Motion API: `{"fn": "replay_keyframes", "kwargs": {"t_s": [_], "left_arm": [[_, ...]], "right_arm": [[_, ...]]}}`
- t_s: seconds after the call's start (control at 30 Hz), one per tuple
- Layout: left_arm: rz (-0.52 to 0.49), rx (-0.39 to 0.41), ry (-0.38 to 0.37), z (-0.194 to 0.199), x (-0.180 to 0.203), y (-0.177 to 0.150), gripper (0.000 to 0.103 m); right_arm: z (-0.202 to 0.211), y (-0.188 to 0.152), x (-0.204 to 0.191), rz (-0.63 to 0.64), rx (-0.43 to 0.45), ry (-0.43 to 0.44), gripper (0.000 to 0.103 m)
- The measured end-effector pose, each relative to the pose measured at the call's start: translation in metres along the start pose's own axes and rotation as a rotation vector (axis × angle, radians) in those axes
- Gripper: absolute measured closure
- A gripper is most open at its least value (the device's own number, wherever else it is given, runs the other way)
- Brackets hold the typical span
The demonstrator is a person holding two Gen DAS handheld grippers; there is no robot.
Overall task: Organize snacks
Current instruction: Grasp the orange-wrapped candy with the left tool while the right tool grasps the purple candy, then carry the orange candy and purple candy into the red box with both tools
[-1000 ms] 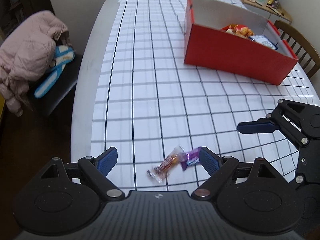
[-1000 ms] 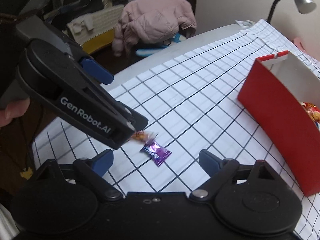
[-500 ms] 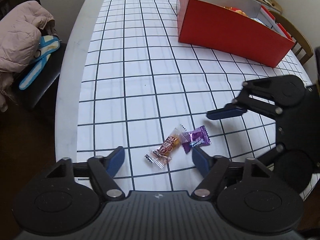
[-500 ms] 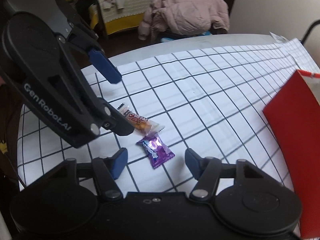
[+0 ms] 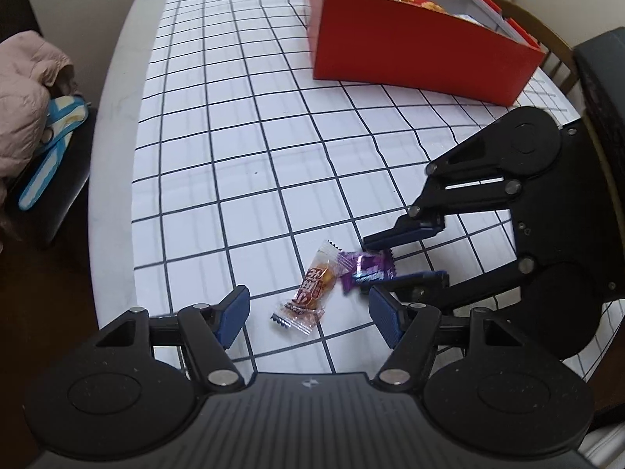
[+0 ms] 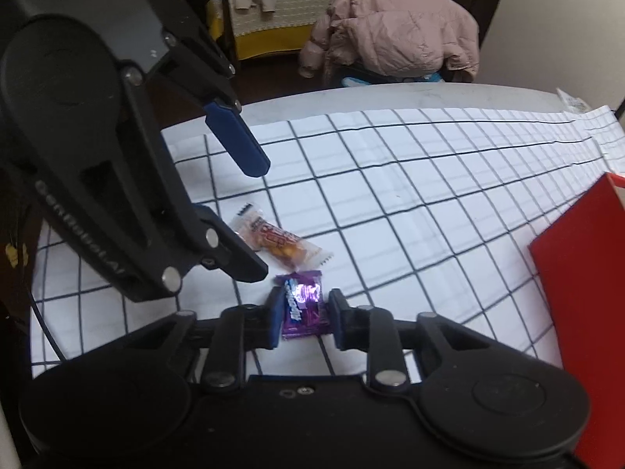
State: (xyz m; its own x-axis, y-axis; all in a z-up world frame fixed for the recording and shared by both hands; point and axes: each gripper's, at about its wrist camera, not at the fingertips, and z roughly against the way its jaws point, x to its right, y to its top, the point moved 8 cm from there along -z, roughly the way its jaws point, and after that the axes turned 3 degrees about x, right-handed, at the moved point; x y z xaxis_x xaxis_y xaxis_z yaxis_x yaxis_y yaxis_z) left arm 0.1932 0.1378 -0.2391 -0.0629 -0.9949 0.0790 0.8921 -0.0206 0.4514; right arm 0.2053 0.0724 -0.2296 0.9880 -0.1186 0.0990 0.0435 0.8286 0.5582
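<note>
At the far left, off the table, a puffy pink jacket (image 5: 27,90) lies heaped on a chair. My left gripper (image 5: 304,314) hangs over a white tablecloth (image 5: 242,125) ruled with thin dark lines. Its blue padded fingers stand apart, grasping nothing, with the orange candy (image 5: 310,287) lying flat between them, untouched. Just to its right, touching it, is the purple candy (image 6: 302,305), and my right gripper (image 6: 302,314) is clenched on this one, pads pressing both sides. Farther right and well back sits the red box (image 5: 410,58), open-topped cardboard with a pale inside, snacks already in it.

Both wrappers are slick, crinkly plastic pillows with saw-toothed ends. I judge the risks to come from that: the purple wrapper could slide out of my right pads when lifted, or drag the orange one along since they touch. My two grippers are crowded close, so closing my left fingers could knock the right one.
</note>
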Motion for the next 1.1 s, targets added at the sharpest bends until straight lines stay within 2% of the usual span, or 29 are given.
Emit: {"fn": "replay_keyframes", "kwargs": {"t_s": [0.03,0.1,0.3,0.53,0.67,0.93,1.1], "left_arm": [[-0.008,-0.004,0.000,-0.002,0.000,0.001,0.037],[-0.014,-0.015,-0.002,-0.007,-0.001,0.003,0.046],[-0.033,-0.044,-0.007,-0.018,0.002,0.003,0.063],[-0.065,-0.029,-0.009,-0.024,0.013,0.004,0.067],[-0.049,-0.019,0.009,-0.022,0.014,0.003,0.083],[0.036,-0.033,0.044,-0.017,0.014,-0.002,0.086],[0.105,-0.015,0.034,0.001,0.014,0.003,0.086]], "right_arm": [[0.001,-0.002,0.001,-0.005,0.000,-0.013,0.082],[0.005,-0.008,0.006,-0.029,-0.002,-0.048,0.082],[0.023,-0.027,0.025,-0.202,-0.002,-0.094,0.082],[0.032,-0.044,0.023,-0.338,-0.017,-0.088,0.082],[0.036,-0.049,0.021,-0.393,-0.015,-0.109,0.082],[0.047,-0.055,0.025,-0.501,-0.010,-0.185,0.082],[0.069,-0.053,0.033,-0.585,0.026,-0.231,0.082]]}}
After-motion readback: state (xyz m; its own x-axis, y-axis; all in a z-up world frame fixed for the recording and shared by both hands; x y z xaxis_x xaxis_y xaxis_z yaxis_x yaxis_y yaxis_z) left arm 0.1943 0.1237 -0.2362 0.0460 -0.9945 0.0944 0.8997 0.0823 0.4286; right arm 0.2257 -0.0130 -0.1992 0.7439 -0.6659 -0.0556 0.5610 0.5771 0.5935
